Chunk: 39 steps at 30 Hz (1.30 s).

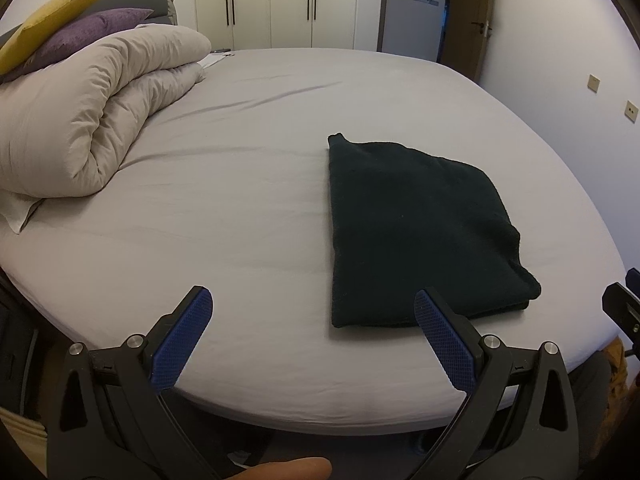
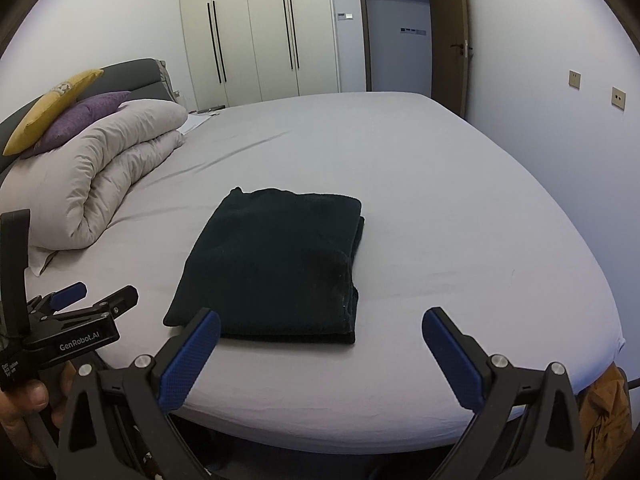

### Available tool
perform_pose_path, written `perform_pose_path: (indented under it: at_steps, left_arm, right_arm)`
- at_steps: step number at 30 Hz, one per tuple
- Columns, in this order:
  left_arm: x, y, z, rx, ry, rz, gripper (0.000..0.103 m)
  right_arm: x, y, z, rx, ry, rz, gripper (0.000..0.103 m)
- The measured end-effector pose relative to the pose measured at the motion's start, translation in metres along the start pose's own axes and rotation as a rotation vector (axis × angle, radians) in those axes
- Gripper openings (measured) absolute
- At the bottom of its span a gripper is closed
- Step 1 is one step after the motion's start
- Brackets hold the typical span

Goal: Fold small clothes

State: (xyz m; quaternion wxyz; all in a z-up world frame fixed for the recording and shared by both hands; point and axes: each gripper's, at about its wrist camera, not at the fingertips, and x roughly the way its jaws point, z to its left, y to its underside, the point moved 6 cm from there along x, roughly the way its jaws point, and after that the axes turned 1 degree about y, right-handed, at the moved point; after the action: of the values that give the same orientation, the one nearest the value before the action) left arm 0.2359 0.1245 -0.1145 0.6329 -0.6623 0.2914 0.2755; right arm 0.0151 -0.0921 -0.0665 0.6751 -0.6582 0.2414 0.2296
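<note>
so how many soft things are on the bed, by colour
dark green: 1, the folded garment
beige: 1, the rolled duvet
purple: 1, a cushion
yellow: 1, a cushion
total: 4

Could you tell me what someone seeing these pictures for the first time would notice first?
The dark folded garment stands out most, lying flat on the pale grey bed sheet near its front edge. Next comes the rolled beige duvet at the left, with a purple cushion and a yellow cushion stacked on it. Both the left claw and the right claw hang open, touching nothing.
</note>
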Motion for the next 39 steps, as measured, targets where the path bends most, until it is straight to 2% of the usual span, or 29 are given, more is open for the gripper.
perform_pose_path:
  at_steps: [39]
  left_arm:
    - [0.004,0.004,-0.002,0.005,0.0,0.01,0.103]
  right_arm:
    - [0.006,0.012,-0.001,0.003,0.007,0.041,0.103]
